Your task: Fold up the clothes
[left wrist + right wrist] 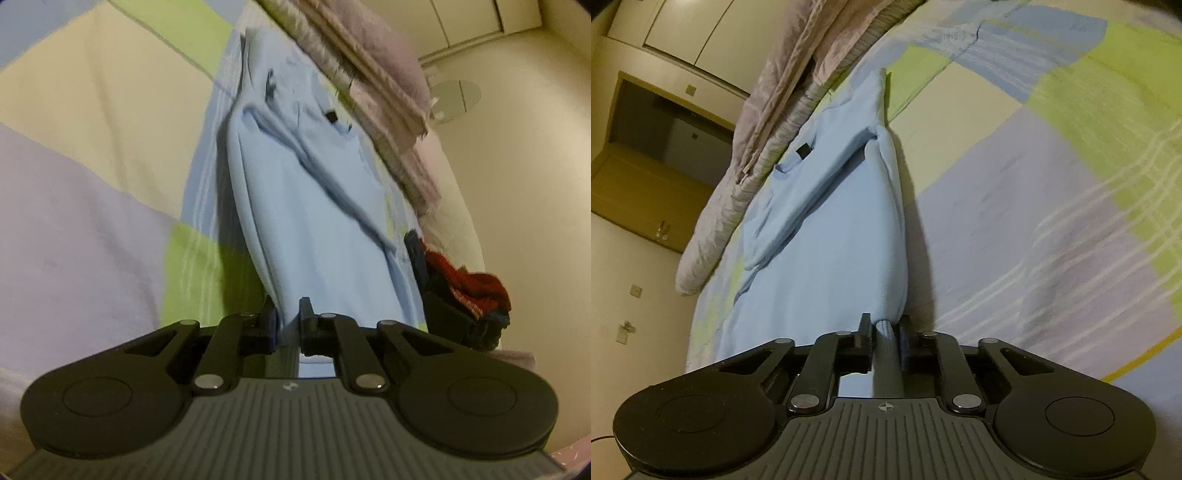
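Both grippers are clamped on the near edge of a light blue long-sleeved shirt (314,206) that lies stretched out lengthwise on a bed covered by a patchwork sheet (92,122) of cream, lime, lilac and blue blocks. The left gripper (288,317) has its 2 fingers pinched tight on a bunched fold of the hem, and the right gripper (884,328) does the same on a ribbed bit of the hem at the other side. The far end of the shirt, with its collar and a small dark label (802,150), rests flat just beside a heap of grey-pink bedding (783,92).

The step in hand looks like the lengthwise fold. To do it well, I judge that both hands should rise together and level, keep the hem taut between them so that no slack sags in the middle, and carry it toward the collar in 1 smooth arc, laying edge on edge before letting go. The sleeve (812,192) lying across the chest should stay tucked inside.

The left wrist view alone shows the other gripper's dark body at the right edge with a red knitted cuff (469,284) behind it. The right wrist view alone shows a dark doorway (665,129) and wall switches, and the sleeve more clearly.
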Action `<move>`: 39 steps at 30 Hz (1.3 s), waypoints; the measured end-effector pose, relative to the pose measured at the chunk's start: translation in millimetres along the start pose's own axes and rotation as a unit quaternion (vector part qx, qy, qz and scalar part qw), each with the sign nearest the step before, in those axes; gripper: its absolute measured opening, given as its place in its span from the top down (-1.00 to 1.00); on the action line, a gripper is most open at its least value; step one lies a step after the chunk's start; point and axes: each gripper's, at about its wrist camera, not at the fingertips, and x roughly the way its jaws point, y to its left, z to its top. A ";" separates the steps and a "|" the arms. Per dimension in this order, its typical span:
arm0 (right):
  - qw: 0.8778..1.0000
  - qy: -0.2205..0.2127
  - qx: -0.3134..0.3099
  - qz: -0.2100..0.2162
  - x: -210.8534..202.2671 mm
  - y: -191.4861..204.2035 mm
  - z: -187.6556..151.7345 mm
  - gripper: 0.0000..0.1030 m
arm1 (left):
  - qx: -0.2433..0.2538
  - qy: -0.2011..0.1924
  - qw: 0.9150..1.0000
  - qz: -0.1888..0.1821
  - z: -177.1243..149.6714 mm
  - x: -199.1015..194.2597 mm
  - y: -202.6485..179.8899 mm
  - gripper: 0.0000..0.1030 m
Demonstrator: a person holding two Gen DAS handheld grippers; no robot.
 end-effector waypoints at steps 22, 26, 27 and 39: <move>0.997 -0.025 0.004 0.071 -173.5 62.5 -185.0 0.84 | -0.027 -0.073 0.995 -0.061 -178.8 -206.5 8.4 0.87; 0.996 -0.026 0.027 0.080 -199.1 64.5 -224.6 0.84 | -0.051 -0.072 0.994 -0.061 -215.1 -234.0 17.9 0.87; 0.996 -0.025 0.034 0.079 -204.1 63.9 -230.8 0.84 | -0.054 -0.070 0.994 -0.060 -221.2 -239.3 19.0 0.87; 0.993 -0.036 -0.031 0.110 -182.0 114.0 -138.9 0.83 | -0.022 -0.071 0.992 -0.101 -127.3 -218.8 -12.9 0.85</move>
